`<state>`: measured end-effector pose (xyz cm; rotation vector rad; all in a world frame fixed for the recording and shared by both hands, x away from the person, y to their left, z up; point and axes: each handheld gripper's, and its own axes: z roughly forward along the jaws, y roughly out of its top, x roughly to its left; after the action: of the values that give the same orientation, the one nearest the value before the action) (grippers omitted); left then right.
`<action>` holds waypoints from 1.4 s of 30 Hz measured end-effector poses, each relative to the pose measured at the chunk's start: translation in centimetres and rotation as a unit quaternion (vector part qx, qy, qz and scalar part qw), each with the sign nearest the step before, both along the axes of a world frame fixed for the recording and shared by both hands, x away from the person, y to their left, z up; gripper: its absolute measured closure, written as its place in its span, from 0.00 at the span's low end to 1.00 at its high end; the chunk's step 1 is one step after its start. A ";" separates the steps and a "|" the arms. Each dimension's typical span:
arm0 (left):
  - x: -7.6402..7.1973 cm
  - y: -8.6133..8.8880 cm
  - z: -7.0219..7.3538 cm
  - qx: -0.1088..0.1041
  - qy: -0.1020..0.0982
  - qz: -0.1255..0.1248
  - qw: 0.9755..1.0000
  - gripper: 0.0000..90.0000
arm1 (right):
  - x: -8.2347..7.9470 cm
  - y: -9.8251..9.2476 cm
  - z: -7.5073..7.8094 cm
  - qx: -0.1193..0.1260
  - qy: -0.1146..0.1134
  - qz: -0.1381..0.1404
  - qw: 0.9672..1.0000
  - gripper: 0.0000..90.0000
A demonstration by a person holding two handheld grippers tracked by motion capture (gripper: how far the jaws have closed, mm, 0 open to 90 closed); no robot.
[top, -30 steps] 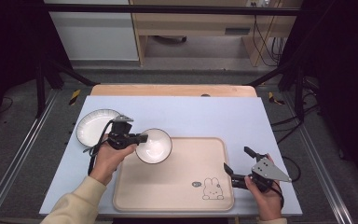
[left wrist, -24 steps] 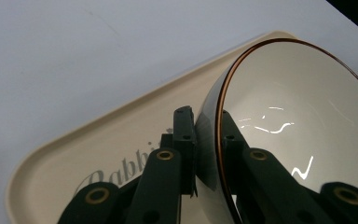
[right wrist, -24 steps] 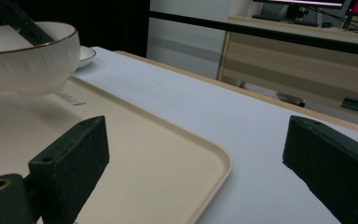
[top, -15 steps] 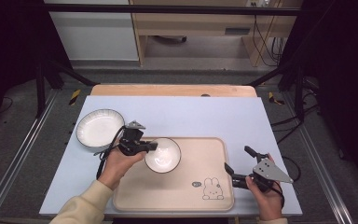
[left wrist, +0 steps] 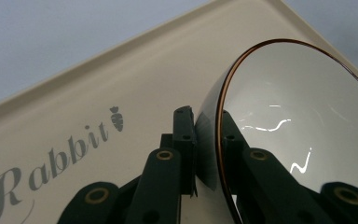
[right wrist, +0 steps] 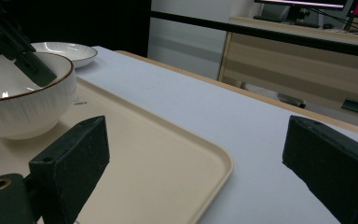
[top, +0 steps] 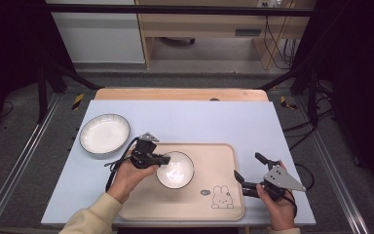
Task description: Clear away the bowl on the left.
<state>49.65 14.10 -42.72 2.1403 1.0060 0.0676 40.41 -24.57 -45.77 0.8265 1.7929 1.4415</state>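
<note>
From the high view, the left tool (top: pixel 152 158) pinches the near-left rim of a white bowl (top: pixel 175 170) that sits over the left half of a beige tray (top: pixel 224 161) on the pale blue tabletop (top: pixel 199 122). A wider white plate (top: pixel 104 133) lies well apart at the tabletop's far left. The right tool (top: pixel 250 173) hovers at the tray's right edge, its jaws spread and holding nothing.

In the left gripper view, the left tool's jaws are pressed on the bowl's (left wrist: pixel 298 130) brown-edged rim, one jaw inside and one outside, with the tray's (left wrist: pixel 121 74) "Rabbit" lettering behind.

In the right gripper view, the right tool's jaws stand wide apart above the tray's (right wrist: pixel 168 154) corner; the ribbed bowl (right wrist: pixel 23 100) appears to rest on the tray, the left tool (right wrist: pixel 21 53) reaching into it, the plate (right wrist: pixel 65 50) beyond.

The step looks like setting the bowl down on the tray. Done well, the bowl should sit flat before the grip eases, then the jaws should lift straight off the rim so it does not tip or slide.
</note>
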 end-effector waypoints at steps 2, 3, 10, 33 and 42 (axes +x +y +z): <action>-0.1 -0.1 -0.1 0.004 0.001 -0.006 1.000 0.91 | 0.0 0.0 0.0 0.000 0.000 0.001 1.000 0.08; -0.1 -0.2 -0.1 0.007 0.003 -0.010 1.000 0.91 | 0.0 0.0 0.0 0.001 0.000 0.001 1.000 0.08; -0.6 -0.7 -0.6 0.010 0.008 -0.021 1.000 0.91 | 0.0 0.1 0.0 0.000 0.000 0.003 1.000 0.08; -0.6 -0.9 -1.3 0.012 0.021 -0.027 0.999 0.91 | 0.0 0.1 0.0 -0.002 0.003 0.003 1.000 0.08; -0.4 -0.9 -1.5 0.009 0.029 -0.027 0.999 0.91 | 0.0 0.2 0.0 -0.002 0.003 0.003 1.000 0.08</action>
<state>49.22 13.19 -44.17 2.1965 0.9828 -0.0118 40.42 -24.41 -45.80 0.8240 1.8039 1.4406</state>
